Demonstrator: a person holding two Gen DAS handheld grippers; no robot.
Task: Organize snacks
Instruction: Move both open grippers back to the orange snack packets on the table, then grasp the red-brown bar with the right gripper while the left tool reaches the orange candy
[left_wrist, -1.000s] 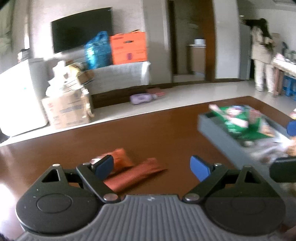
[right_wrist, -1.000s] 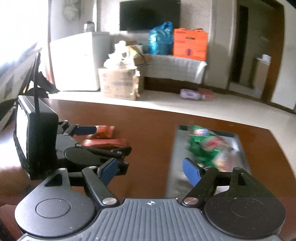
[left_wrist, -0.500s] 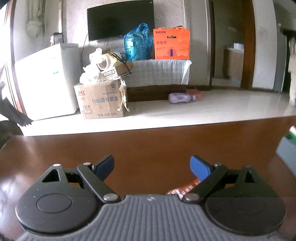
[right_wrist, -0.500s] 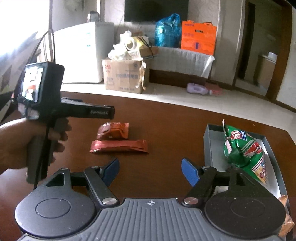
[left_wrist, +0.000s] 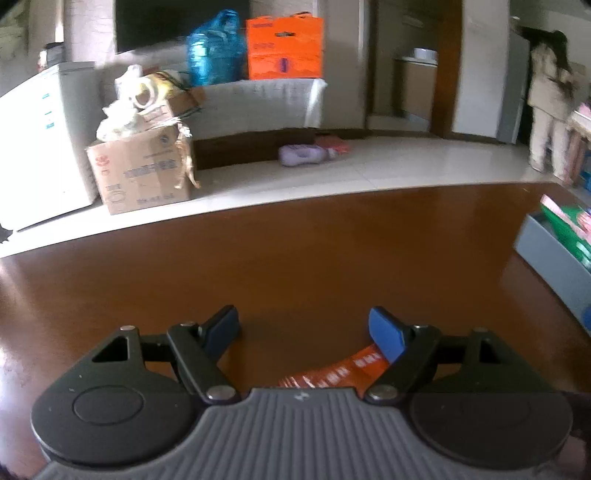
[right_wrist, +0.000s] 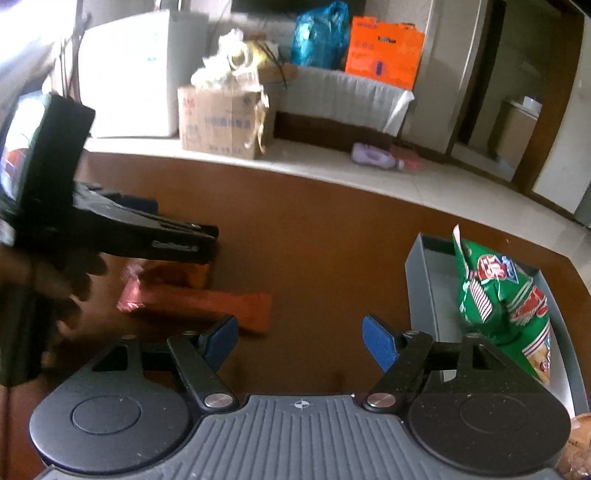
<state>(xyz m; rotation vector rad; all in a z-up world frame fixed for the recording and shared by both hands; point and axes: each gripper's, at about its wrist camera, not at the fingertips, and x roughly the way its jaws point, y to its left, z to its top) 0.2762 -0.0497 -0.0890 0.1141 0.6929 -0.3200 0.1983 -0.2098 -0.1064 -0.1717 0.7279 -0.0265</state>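
Observation:
My left gripper (left_wrist: 304, 328) is open and hovers just above a long orange-red snack bar (left_wrist: 340, 371), whose end shows under its right finger. From the right wrist view the left gripper (right_wrist: 184, 236) reaches over a small red packet (right_wrist: 173, 275), with the long bar (right_wrist: 207, 304) lying in front of it on the brown table. My right gripper (right_wrist: 301, 338) is open and empty, between the bar and the grey tray (right_wrist: 419, 288). A green snack bag (right_wrist: 498, 295) stands in the tray.
The grey tray's corner (left_wrist: 543, 251) shows at the right of the left wrist view. Beyond the table edge are a cardboard box (left_wrist: 142, 173), a white appliance (left_wrist: 37, 140) and a person (left_wrist: 548, 99) standing far right.
My left gripper has come down lower over the snack bar and turned slightly right. My right gripper has moved forward and left, closer to the bar.

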